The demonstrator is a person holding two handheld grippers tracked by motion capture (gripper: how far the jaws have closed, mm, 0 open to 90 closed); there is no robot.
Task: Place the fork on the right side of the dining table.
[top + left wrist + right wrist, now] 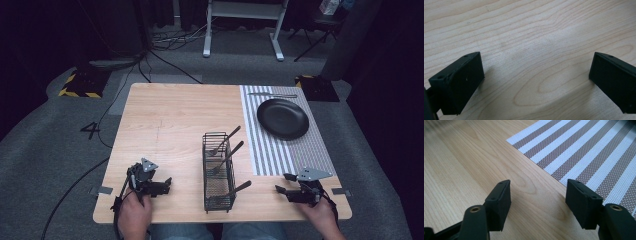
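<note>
Black wire caddy (219, 172) with three utensils stands mid-bench, long axis near-to-far, between both grippers; the left gripper (165, 185) and the right gripper (281, 184) flank it, fingers spread and empty.

On the bench (165, 120) a wire basket (218, 172) stands near the middle towards 6 o'clock, with three pieces of cutlery (226, 155) inside it. At 2 o'clock from the basket a placemat (280, 155) lies, with a plate (283, 118) on its far part and a utensil (272, 95) behind the plate. The left gripper (162, 186) rests at 9 o'clock of the basket and the right gripper (283, 183) at 3 o'clock, both near the front edge.
</note>
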